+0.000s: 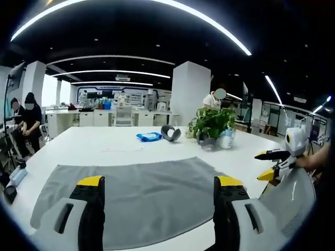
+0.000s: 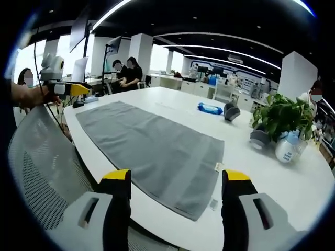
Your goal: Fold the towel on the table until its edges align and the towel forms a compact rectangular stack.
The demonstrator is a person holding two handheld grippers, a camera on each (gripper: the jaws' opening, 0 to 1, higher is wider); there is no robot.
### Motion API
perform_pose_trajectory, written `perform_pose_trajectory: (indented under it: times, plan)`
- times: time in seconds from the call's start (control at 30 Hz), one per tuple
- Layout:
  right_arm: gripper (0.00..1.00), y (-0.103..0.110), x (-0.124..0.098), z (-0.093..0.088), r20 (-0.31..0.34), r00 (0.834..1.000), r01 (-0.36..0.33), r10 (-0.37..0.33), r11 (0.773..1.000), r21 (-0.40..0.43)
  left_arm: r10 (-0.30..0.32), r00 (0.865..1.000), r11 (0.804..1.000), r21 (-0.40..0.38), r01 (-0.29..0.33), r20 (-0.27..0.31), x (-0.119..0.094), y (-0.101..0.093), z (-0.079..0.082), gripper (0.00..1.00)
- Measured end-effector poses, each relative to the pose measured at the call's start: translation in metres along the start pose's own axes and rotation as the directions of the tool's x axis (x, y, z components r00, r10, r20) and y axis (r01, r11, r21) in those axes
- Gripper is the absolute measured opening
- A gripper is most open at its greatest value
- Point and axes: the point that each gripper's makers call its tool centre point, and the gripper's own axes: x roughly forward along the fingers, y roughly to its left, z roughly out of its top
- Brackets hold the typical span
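A grey towel (image 1: 146, 196) lies spread flat on the white table (image 1: 104, 144), unfolded. In the left gripper view my left gripper (image 1: 159, 183) stands open just above the towel's near edge, nothing between its yellow-tipped jaws. My right gripper (image 1: 269, 164) comes in from the right, off the towel's corner, with its jaws apart. In the right gripper view the towel (image 2: 152, 146) stretches away to the left, a small tag at its near corner. My right gripper (image 2: 178, 178) is open over that near end. A hand holds my left gripper (image 2: 70, 89) beyond the far end.
A potted plant (image 1: 213, 124), a white bottle (image 1: 226, 140), a blue pack (image 1: 149, 137) and a grey curved object (image 1: 170, 133) sit on the table behind the towel. A mesh chair back (image 2: 36, 162) stands at the table's edge. People sit at desks (image 2: 128, 70) beyond.
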Motion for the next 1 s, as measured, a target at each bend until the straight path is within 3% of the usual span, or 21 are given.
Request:
perform_pose_trajectory:
  times: [0.13, 0.33, 0.43, 0.57, 0.67, 0.83, 1.0]
  plan:
    - [0.68, 0.006, 0.000, 0.006, 0.039, 0.999, -0.033, 0.033, 0.999, -0.011, 0.020, 1.000, 0.999, 0.042, -0.020, -0.015, 0.001, 0.001, -0.002, 0.88]
    - [0.60, 0.005, -0.004, 0.016, 0.090, 0.994, -0.053, 0.053, 0.999, -0.010, 0.052, 0.998, 0.999, -0.001, -0.052, 0.026, -0.001, 0.009, 0.006, 0.91]
    - [0.61, 0.005, -0.004, 0.022, 0.112, 0.992, -0.053, 0.055, 0.998, -0.018, 0.017, 0.997, 0.997, -0.074, -0.011, 0.076, 0.001, 0.006, 0.016, 0.99]
    - [0.61, -0.008, -0.005, 0.020, 0.110, 0.994, -0.022, 0.020, 1.000, 0.016, 0.000, 0.998, 0.998, -0.064, 0.003, 0.059, 0.004, 0.008, 0.019, 0.99]
    - [0.60, -0.031, -0.003, 0.012, 0.074, 0.997, -0.009, 0.006, 0.999, 0.039, -0.026, 0.998, 0.998, -0.061, 0.030, 0.058, 0.010, 0.001, 0.028, 0.97]
    - [0.59, -0.069, 0.009, -0.017, -0.066, 0.998, -0.010, 0.012, 0.999, 0.031, -0.095, 0.989, 0.994, -0.043, 0.100, 0.113, 0.033, -0.012, 0.054, 0.98]
    - [0.47, -0.089, 0.017, -0.050, -0.210, 0.978, 0.007, 0.004, 0.999, 0.048, -0.215, 0.975, 0.976, 0.032, 0.213, 0.051, 0.075, -0.040, 0.057, 0.91]
